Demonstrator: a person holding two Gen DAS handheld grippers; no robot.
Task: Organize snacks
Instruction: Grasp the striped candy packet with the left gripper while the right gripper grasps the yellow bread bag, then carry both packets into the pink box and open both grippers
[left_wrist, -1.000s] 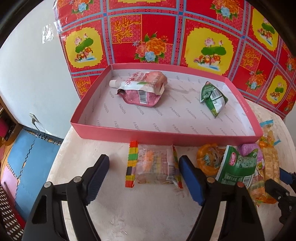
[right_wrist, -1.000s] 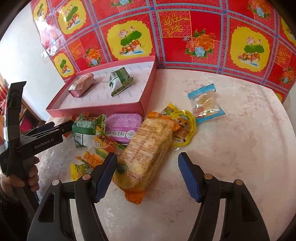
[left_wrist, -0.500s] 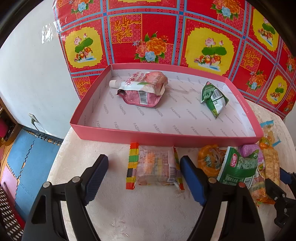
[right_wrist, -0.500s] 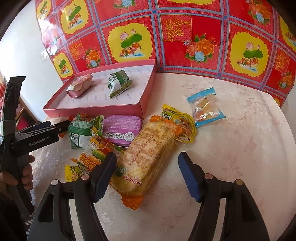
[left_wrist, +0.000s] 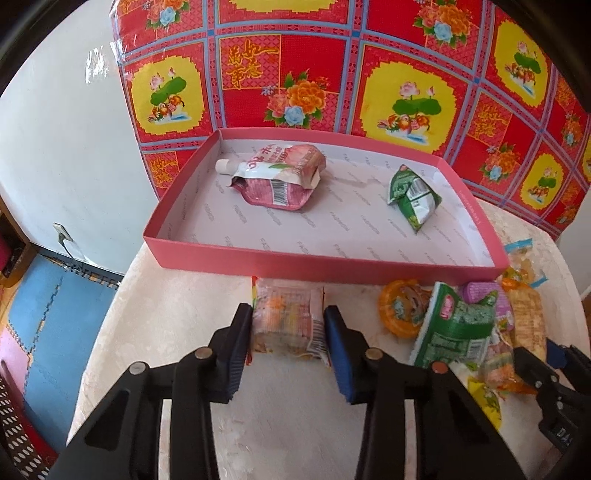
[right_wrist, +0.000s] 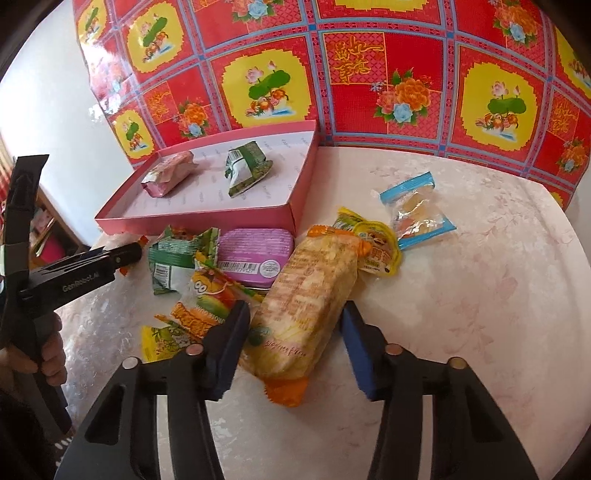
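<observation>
Both grippers' jaws have just closed: the left gripper (left_wrist: 288, 328) pinches a light, crinkly candy packet (left_wrist: 287, 320) by its sides, the right gripper (right_wrist: 293, 334) a soft, crushable cracker pack (right_wrist: 308, 302) mid-length.

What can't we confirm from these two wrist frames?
- Left wrist view: right hand-held gripper is cut off at the frame edge; only part of its fingers shows.
- Right wrist view: green packet and yellow packet overlap in the pile; their full outlines are hidden.
- Right wrist view: left hand-held gripper tips sit behind the green packet, so the grasp is unseen here.
- Both views: print on the pink pouch is too small to read.
</observation>
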